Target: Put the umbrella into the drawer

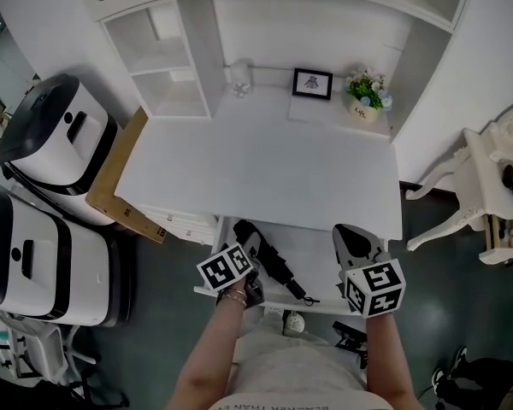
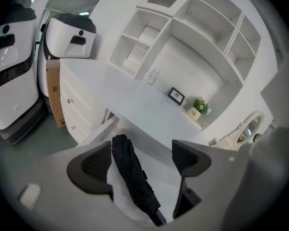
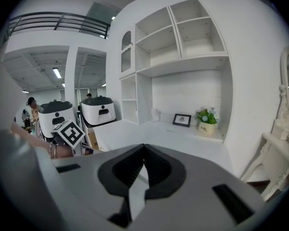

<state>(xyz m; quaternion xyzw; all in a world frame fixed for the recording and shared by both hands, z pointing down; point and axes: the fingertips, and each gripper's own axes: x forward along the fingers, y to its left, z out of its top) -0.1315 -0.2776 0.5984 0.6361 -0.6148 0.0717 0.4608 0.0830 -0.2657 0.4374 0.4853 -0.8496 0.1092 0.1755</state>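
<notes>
Black folded umbrella (image 2: pixel 132 177) lies slantwise on the floor of the open white drawer (image 1: pixel 325 259) under the white desk (image 1: pixel 265 169). Nothing else visible in the drawer. Left gripper (image 2: pixel 142 160) hovers above, jaws spread wide, umbrella let go, close beside one pad. Right gripper (image 3: pixel 143 165) clenched on nothing, held aside, likely kept clear. Placing looks done; drawer not yet shut.

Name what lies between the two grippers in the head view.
The folded black umbrella, lying in the open drawer, sits between the left gripper and the right gripper; the head view shows it.
</notes>
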